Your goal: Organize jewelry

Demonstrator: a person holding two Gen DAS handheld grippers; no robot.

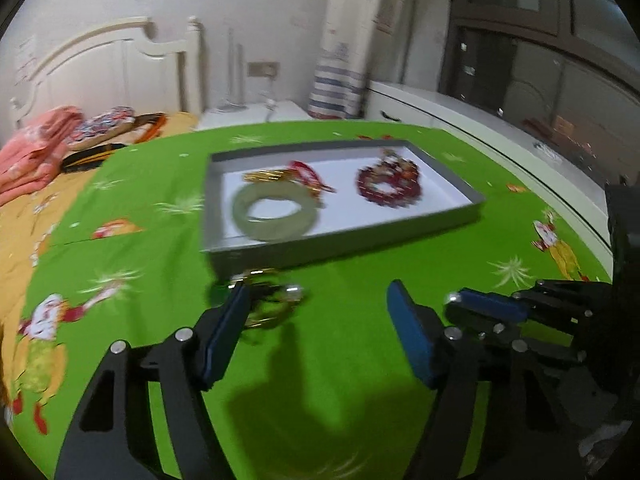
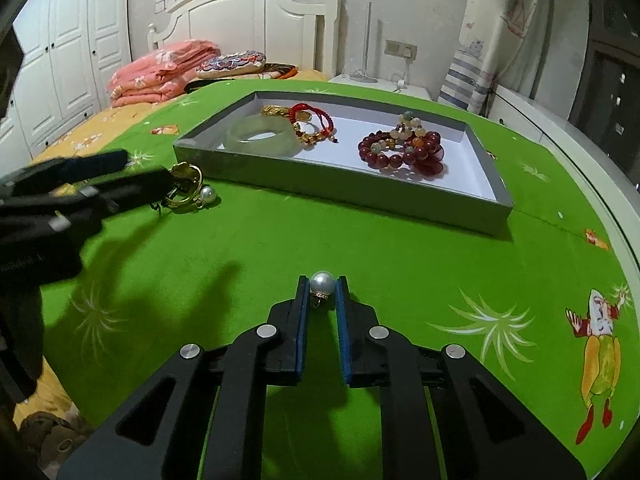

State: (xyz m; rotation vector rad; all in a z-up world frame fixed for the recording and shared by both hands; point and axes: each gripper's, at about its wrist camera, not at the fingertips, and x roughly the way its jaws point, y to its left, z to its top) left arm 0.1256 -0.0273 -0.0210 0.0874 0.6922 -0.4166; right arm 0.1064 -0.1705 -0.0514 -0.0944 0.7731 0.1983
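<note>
Jewelry lies partly sorted in the shallow grey cardboard tray [image 1: 448, 216] on the green printed cloth [image 1: 340, 352]: a pale green jade bangle [image 1: 276, 210] and a dark red bead bracelet [image 1: 390, 184]. From the left wrist, the left gripper [image 1: 316, 304] stands with jaws apart, a gold ring-shaped piece with a small pearl [image 1: 272, 300] blurred against its left pad, not clamped.

From the right wrist, the right gripper [image 2: 323, 286] is clamped on a white pearl earring [image 2: 322, 283] just above the cloth, near the tray's front wall, well apart from the gold piece [image 2: 188, 192]
</note>
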